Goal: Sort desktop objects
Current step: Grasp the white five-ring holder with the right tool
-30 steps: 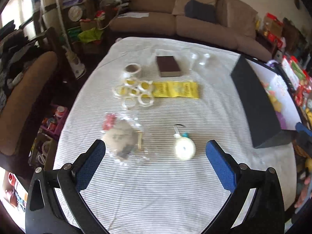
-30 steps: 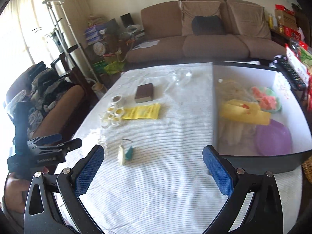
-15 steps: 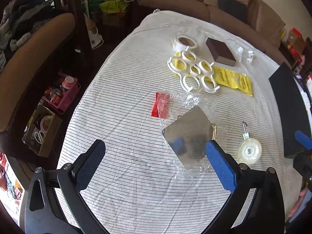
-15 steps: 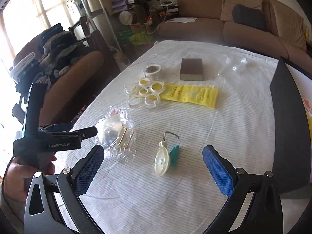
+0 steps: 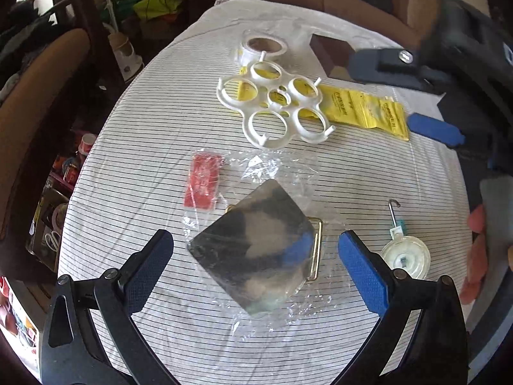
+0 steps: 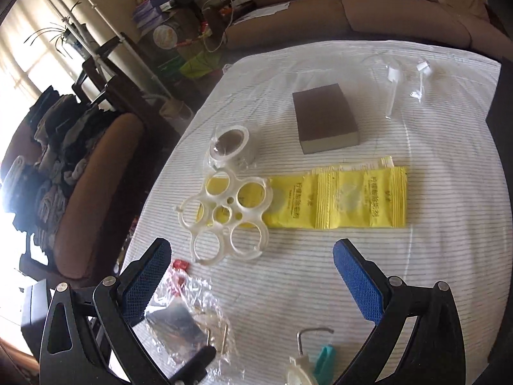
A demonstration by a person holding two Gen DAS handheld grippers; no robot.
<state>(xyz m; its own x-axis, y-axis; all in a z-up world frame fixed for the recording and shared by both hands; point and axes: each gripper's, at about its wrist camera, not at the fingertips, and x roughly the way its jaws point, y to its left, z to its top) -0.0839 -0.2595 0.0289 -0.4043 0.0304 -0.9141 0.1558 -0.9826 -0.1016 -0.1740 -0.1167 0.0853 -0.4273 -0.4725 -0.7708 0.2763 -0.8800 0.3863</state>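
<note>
2 grippers' jaws wide open, empty; left gripper (image 5: pixel 255 256) now nearer mirror packet (image 5: pixel 253 250).

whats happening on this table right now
A person with a handheld gripper in each hand is sorting small items on a striped tablecloth. The left gripper is open, low over a shiny square plate in clear plastic wrap, holding nothing. The right gripper is open too, hovering near the white ring holder and yellow sachets. Nothing is picked up.
</note>
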